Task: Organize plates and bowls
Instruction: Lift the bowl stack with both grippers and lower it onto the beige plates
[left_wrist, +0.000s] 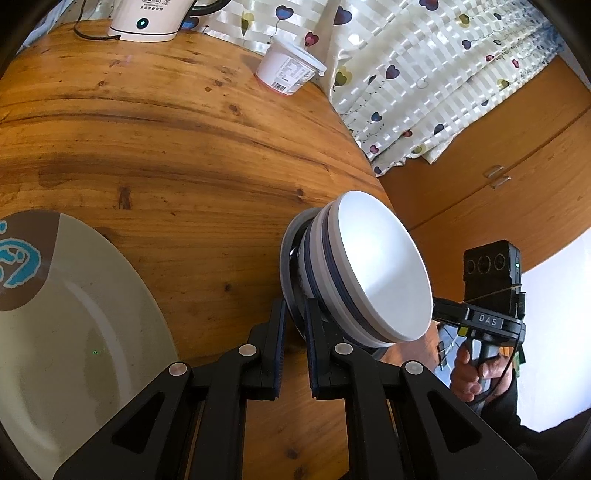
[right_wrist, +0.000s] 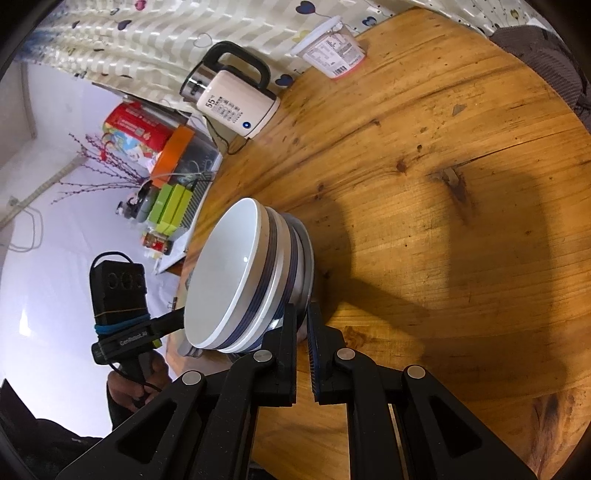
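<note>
A stack of white bowls with blue bands (left_wrist: 380, 269) (right_wrist: 225, 273) rests on a small grey plate (left_wrist: 290, 236) (right_wrist: 308, 251) at the edge of the round wooden table (left_wrist: 166, 155). My left gripper (left_wrist: 295, 314) is shut on the near rim of that grey plate. My right gripper (right_wrist: 303, 314) is shut on the plate's rim from the opposite side. Each view shows the other gripper's body behind the bowls, held in a hand (left_wrist: 476, 373) (right_wrist: 144, 373). A large cream plate with a brown and blue pattern (left_wrist: 74, 325) lies flat to the left.
A white electric kettle (left_wrist: 144, 18) (right_wrist: 236, 99) and a white tub with a printed label (left_wrist: 288, 70) (right_wrist: 332, 51) stand at the table's far side. A heart-patterned cloth (left_wrist: 424, 81) hangs behind. Boxes and tins (right_wrist: 166, 177) crowd a shelf beyond the table's edge.
</note>
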